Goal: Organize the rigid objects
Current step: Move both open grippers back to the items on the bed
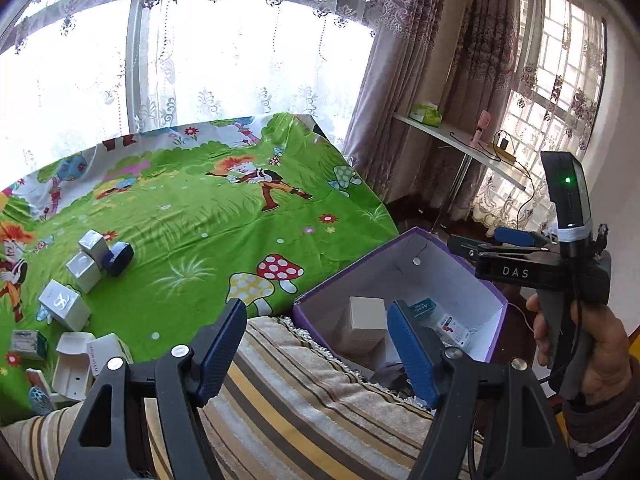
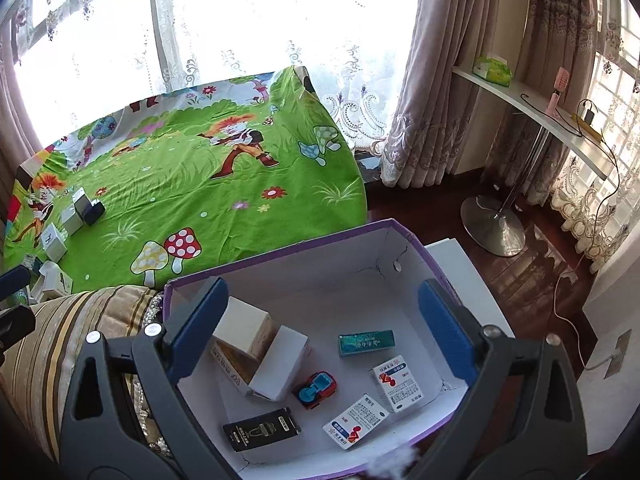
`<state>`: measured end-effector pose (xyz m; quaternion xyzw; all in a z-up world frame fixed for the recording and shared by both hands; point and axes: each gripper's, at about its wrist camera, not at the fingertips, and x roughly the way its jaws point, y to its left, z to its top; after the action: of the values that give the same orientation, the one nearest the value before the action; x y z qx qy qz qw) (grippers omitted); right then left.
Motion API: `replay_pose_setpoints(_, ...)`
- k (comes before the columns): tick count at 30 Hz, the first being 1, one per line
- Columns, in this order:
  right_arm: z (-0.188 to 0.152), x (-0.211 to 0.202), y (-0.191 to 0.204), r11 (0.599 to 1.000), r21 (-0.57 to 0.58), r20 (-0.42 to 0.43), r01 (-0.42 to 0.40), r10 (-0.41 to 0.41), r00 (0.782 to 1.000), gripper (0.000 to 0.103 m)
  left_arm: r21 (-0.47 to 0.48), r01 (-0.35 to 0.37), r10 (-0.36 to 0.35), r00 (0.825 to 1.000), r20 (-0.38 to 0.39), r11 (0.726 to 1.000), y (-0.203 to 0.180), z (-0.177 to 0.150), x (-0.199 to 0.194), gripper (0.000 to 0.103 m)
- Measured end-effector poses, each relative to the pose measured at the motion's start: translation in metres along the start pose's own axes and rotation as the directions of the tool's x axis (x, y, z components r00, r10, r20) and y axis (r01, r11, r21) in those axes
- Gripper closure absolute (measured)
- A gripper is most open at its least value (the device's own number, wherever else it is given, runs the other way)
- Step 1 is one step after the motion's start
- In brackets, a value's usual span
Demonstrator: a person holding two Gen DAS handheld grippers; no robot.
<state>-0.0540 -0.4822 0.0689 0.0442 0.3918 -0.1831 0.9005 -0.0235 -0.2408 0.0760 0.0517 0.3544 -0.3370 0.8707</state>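
In the left wrist view, the left gripper (image 1: 316, 344) is held with its blue-padded jaws spread wide and nothing between them, above a striped beige-and-brown cushion (image 1: 304, 400). Just beyond the cushion an open purple cardboard box with a white inside (image 1: 424, 276) is seen, with a white carton (image 1: 366, 314) partly visible in it. On the green cartoon-printed cloth (image 1: 224, 216) at the left, a cluster of small white cartons (image 1: 82, 268) and a dark blue case (image 1: 118, 258) is left lying. The right gripper (image 1: 516, 244) is gripped by a hand (image 1: 592, 352) at the right edge.

In the right wrist view, the right gripper (image 2: 320, 340) is held wide apart and empty over the purple box (image 2: 280, 256). Inside are seen a beige carton (image 2: 244, 330), a white carton (image 2: 280, 362), a teal packet (image 2: 366, 342), two white medicine boxes (image 2: 392, 384), a red-and-blue toy (image 2: 314, 390) and a black packet (image 2: 260, 428).
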Motion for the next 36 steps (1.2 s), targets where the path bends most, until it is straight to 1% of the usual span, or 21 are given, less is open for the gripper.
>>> replay_pose_setpoints(2, 0.003, -0.001, 0.005, 0.999, -0.011, 0.005, 0.033, -0.033, 0.999, 0.006, -0.010, 0.014, -0.014, 1.000, -0.002, 1.000, 0.006, 0.000, -0.002, 0.029)
replay_pose_setpoints(4, 0.004, -0.003, 0.010, 0.998, -0.029, 0.013, 0.048, -0.048, 0.999, 0.006, -0.026, 0.028, -0.028, 1.000, -0.008, 0.999, 0.014, -0.002, -0.003, 0.029)
replay_pose_setpoints(7, 0.005, -0.009, 0.019, 0.998, -0.045, 0.035, 0.043, -0.041, 0.999, 0.006, -0.041, 0.011, -0.012, 1.000, -0.019, 0.999, 0.024, -0.004, -0.005, 0.029)
replay_pose_setpoints(9, 0.006, -0.009, 0.023, 0.999, -0.042, 0.036, 0.034, -0.032, 0.999, 0.006, -0.037, -0.004, 0.003, 1.000, -0.031, 0.999, 0.031, -0.006, -0.008, 0.027)
replay_pose_setpoints(11, 0.006, -0.008, 0.028, 0.999, -0.046, 0.024, 0.013, -0.012, 1.000, 0.006, -0.036, 0.003, -0.004, 0.999, -0.034, 0.999, 0.036, -0.010, -0.011, 0.027)
replay_pose_setpoints(14, 0.005, -0.009, 0.038, 0.997, -0.066, 0.016, -0.040, 0.041, 0.999, 0.006, -0.051, -0.033, 0.031, 0.999, -0.027, 0.998, 0.050, -0.016, -0.020, 0.027)
replay_pose_setpoints(16, 0.003, -0.011, 0.045, 0.995, -0.074, 0.022, -0.074, 0.076, 0.997, 0.006, -0.086, -0.046, 0.045, 0.999, -0.018, 0.995, 0.064, -0.021, -0.028, 0.027)
replay_pose_setpoints(19, 0.002, -0.010, 0.057, 0.988, -0.092, 0.008, -0.127, 0.128, 0.992, 0.006, -0.149, -0.080, 0.078, 0.997, -0.015, 0.986, 0.088, -0.030, -0.039, 0.027)
replay_pose_setpoints(24, -0.001, -0.005, 0.081, 0.975, -0.135, -0.032, -0.174, 0.171, 0.985, 0.006, -0.261, -0.113, 0.111, 0.994, -0.021, 0.959, 0.129, -0.046, -0.058, 0.027)
replay_pose_setpoints(27, -0.003, -0.006, 0.097, 0.967, -0.165, -0.047, -0.195, 0.190, 0.981, 0.006, -0.326, -0.114, 0.115, 0.993, -0.015, 0.939, 0.156, -0.057, -0.072, 0.027)
replay_pose_setpoints(30, -0.003, -0.007, 0.111, 0.955, -0.191, -0.061, -0.227, 0.219, 0.974, 0.006, -0.384, -0.129, 0.128, 0.991, -0.028, 0.914, 0.182, -0.070, -0.083, 0.027)
replay_pose_setpoints(34, -0.003, -0.005, 0.130, 0.939, -0.218, -0.087, -0.266, 0.253, 0.964, 0.006, -0.469, -0.131, 0.121, 0.991, -0.053, 0.873, 0.215, -0.087, -0.093, 0.027)
replay_pose_setpoints(36, -0.002, -0.005, 0.141, 0.931, -0.235, -0.097, -0.280, 0.264, 0.960, 0.006, -0.499, -0.145, 0.128, 0.989, -0.067, 0.855, 0.228, -0.093, -0.096, 0.027)
